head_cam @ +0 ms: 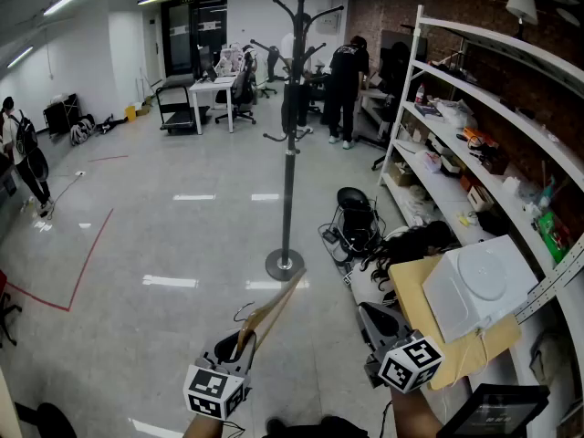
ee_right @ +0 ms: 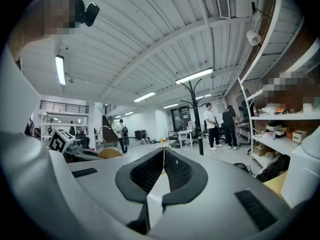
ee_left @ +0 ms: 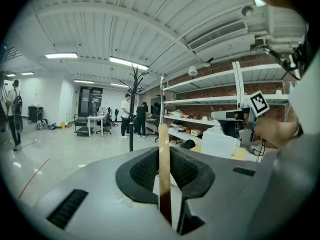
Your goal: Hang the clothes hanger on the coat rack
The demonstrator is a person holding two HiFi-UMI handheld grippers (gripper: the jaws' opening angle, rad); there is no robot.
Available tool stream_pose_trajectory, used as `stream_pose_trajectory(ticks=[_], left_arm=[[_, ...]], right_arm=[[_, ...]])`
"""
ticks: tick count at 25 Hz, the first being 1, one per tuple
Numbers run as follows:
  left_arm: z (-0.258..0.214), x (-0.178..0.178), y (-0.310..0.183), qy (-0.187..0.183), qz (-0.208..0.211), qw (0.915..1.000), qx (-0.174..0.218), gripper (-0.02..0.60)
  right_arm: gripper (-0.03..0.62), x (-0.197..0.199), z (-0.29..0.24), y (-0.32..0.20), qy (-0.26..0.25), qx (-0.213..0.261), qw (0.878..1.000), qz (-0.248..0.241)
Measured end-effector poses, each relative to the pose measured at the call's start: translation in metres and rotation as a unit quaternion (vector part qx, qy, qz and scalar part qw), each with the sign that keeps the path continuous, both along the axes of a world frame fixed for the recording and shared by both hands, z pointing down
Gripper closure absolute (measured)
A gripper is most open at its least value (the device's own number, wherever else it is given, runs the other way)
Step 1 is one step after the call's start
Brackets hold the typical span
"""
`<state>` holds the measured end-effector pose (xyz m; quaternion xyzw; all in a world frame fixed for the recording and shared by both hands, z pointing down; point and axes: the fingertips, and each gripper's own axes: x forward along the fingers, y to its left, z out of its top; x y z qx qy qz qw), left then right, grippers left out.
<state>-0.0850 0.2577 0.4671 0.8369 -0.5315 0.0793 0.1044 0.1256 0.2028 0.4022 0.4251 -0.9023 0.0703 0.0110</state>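
Observation:
The black coat rack (head_cam: 288, 153) stands on the grey floor ahead, its round base (head_cam: 285, 265) a short way beyond both grippers. My left gripper (head_cam: 245, 343) is shut on a wooden clothes hanger (head_cam: 274, 310), which slants up and right toward the rack's base. In the left gripper view the hanger's wooden edge (ee_left: 163, 184) stands upright, pinched between the jaws (ee_left: 162, 151), with the coat rack (ee_left: 132, 109) far behind. My right gripper (head_cam: 379, 322) hovers beside it to the right, shut and empty (ee_right: 163, 153); it sees the coat rack (ee_right: 196, 114) and the hanger's curve (ee_right: 111, 153).
White shelving (head_cam: 474, 108) full of clutter runs along the right wall. A white box (head_cam: 479, 290) on cardboard lies just right of my right gripper. Black cables and gear (head_cam: 356, 222) lie on the floor near the rack. People (head_cam: 347, 80) and desks (head_cam: 214, 89) are far back.

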Motion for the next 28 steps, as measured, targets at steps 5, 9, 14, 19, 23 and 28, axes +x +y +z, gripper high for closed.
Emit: stream_pose_trajectory(ticks=[5,9,14,19,23,28], left_arm=[[0.002,-0.017,-0.019,-0.003,0.007,1.0000,0.001,0.529],[0.003,-0.019,-0.043,-0.009,0.010,0.9999,0.002,0.529],[-0.003,-0.011,-0.081,-0.016,0.015,0.9997,0.007,0.529],[-0.009,0.002,-0.125,-0.030,0.026,0.9992,0.008,0.529],[-0.018,0.019,-0.161,-0.036,0.033,0.9986,0.021,0.529],[-0.023,0.035,-0.195,-0.029,0.041,0.9986,0.015,0.529]], right_arm=[[0.588,-0.013,-0.001,-0.016,-0.005,0.001,1.000,0.007],[0.588,-0.014,0.002,-0.043,-0.012,-0.002,1.000,0.008],[0.588,-0.013,0.000,-0.088,-0.021,0.003,1.000,-0.002],[0.588,-0.006,-0.003,-0.139,-0.036,0.005,0.999,-0.019],[0.588,0.001,-0.009,-0.178,-0.039,0.011,0.998,-0.042],[0.588,0.008,-0.017,-0.219,-0.055,0.016,0.997,-0.058]])
